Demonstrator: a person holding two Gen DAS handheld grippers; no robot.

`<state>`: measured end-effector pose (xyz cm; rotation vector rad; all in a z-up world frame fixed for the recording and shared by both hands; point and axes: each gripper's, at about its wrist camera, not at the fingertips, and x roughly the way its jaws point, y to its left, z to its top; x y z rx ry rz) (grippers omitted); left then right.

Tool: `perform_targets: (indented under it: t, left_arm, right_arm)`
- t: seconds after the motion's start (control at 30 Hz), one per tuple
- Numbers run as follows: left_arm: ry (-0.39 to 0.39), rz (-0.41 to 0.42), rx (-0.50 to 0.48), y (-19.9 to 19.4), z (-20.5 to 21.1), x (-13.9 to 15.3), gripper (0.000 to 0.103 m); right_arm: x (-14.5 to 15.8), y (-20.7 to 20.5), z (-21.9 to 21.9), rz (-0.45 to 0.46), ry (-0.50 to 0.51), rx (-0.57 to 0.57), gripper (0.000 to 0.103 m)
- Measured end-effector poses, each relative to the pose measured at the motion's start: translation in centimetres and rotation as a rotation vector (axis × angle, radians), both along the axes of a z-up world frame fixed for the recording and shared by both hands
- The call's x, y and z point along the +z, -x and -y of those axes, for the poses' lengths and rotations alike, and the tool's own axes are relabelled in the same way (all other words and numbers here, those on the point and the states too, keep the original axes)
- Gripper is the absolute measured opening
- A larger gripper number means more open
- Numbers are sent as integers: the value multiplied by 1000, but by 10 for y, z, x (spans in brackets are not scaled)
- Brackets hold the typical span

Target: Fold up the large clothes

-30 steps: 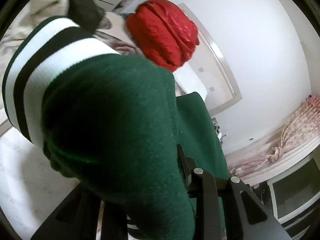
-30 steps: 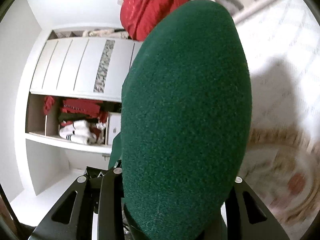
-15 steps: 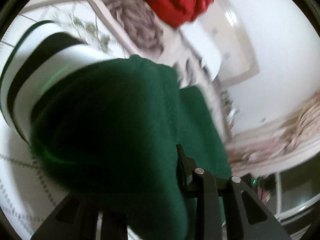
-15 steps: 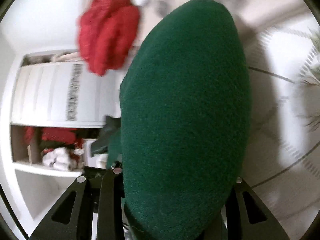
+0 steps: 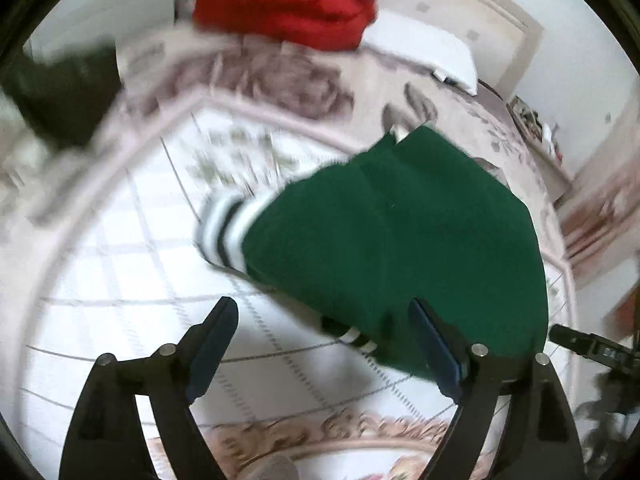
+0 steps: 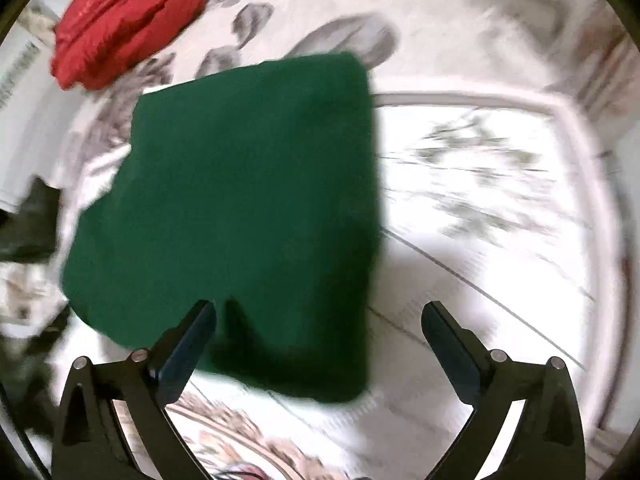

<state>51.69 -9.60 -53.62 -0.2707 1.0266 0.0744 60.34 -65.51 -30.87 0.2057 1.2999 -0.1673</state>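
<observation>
Bright, soft daylight washes out the pale bedspread (image 6: 500, 240). Motion blur smears both views. Fisheye edges curve and darken.

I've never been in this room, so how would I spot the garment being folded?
Find the pale patterned bedspread filling both views. On it, ahead of the open hand-held grippers, lies a folded green sweater. Unlike the red bundle farther back, it is dark green, with white striped cuffs showing in the left view.

Left gripper (image 5: 322, 316) and right gripper (image 6: 320, 320): black angular frames (silver screws), dark blue pads.
</observation>
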Motion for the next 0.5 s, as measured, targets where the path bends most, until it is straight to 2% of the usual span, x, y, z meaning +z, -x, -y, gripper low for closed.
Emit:
perform_targets:
  t: [0.03, 0.1, 0.17, 0.33, 0.43, 0.5]
  left_arm:
    - [-33, 4, -13, -3, 5, 6, 103]
    - [-94, 26, -48, 11, 15, 33, 103]
    - [-92, 70, -88, 19, 20, 62, 103]
    - [-127, 91, -122, 40, 25, 128, 103]
    - [-145, 118, -144, 70, 27, 180, 103]
    - [-153, 124, -161, 83, 28, 200, 103]
  right_arm:
    - [13, 10, -8, 12, 63, -11, 103]
    - [42, 27, -32, 32, 162, -20, 103]
    - [71, 56, -45, 69, 229, -43, 103]
    - [156, 117, -73, 126, 297, -119, 103]
    - [213, 161, -84, 159, 321, -155, 103]
    - [251, 188, -96, 185, 348, -164, 103]
